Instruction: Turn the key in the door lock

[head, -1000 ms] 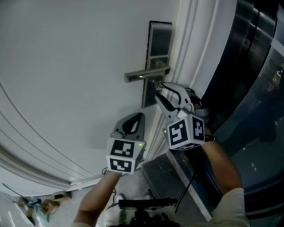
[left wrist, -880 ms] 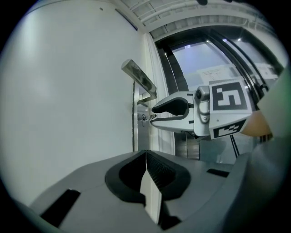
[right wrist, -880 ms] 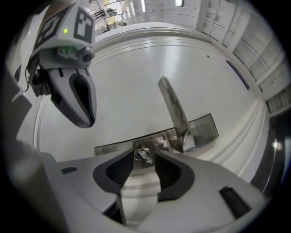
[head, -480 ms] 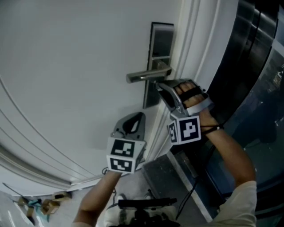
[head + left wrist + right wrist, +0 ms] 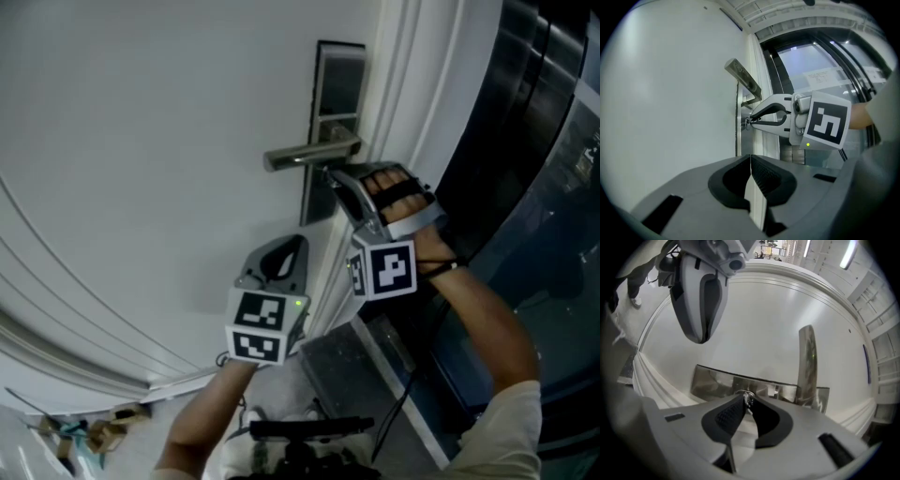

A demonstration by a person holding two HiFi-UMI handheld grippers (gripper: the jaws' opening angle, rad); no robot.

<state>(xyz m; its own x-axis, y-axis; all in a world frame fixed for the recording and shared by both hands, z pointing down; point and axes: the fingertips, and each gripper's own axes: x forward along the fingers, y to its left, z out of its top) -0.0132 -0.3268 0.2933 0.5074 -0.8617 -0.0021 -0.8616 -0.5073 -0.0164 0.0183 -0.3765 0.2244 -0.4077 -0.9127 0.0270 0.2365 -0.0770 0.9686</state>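
A steel lock plate point(image 5: 337, 103) with a lever handle point(image 5: 309, 156) sits on the white door point(image 5: 169, 141). Just under the handle, my right gripper point(image 5: 332, 176) points level at the plate. Its jaws have just been closing, and they now pinch the small metal key point(image 5: 748, 398) that sticks out of the lock. The key point(image 5: 746, 123) also shows at those tips in the left gripper view. My left gripper point(image 5: 278, 253) hangs lower and to the left, close to the door, shut with nothing in it.
The white door frame point(image 5: 398, 103) runs beside the plate, with dark glass panels point(image 5: 534, 141) to its right. Below lie a dark floor mat point(image 5: 347, 375) and some clutter point(image 5: 84, 433) at the lower left. The person's forearm point(image 5: 487, 328) trails behind the right gripper.
The right gripper has rolled about its own axis at the lock, so its marker cube shows another face, and its jaws have narrowed onto the key. The left gripper has stayed still.
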